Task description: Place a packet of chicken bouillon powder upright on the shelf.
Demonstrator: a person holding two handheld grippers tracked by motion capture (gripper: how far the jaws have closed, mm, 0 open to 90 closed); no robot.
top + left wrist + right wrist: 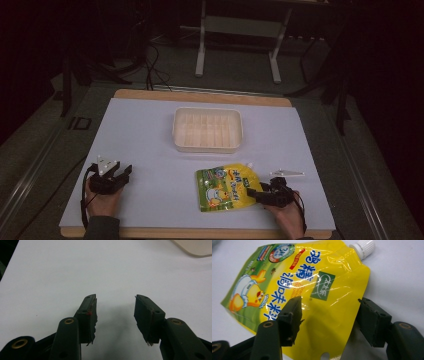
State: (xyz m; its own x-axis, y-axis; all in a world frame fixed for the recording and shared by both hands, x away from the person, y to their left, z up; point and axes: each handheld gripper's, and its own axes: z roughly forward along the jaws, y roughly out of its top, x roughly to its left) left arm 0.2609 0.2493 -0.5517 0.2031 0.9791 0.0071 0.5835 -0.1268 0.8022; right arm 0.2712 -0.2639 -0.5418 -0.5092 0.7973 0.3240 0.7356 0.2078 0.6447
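My right gripper (329, 315) stands spread wide over the yellow spouted pouch (227, 187), one jaw above its printed face and the other just off its right edge, so nothing is pinched yet. The pouch lies flat on the white table sheet (150, 135), on the near side of the white plastic tray (207, 129) and a little to its right, with its white screw cap (363, 247) pointing up toward the tray's near right corner.

To grip well I judge that I should slide the lower jaw under the pouch's edge and close on the stiff sealed margin — not on the soft belly, which would bulge and slip. A bite near the cap's shoulder would likely keep the pouch from drooping when I lift it toward the tray.

My left gripper (115, 312) rests well left of the pouch, jaws parted over bare sheet and holding nothing.

The sheet is smooth and pale, laid over a wooden board (200, 96) whose edge shows beyond the tray. Past the tray the room is dim — a grey floor, dark cables and the pale legs of a stand (237, 45).
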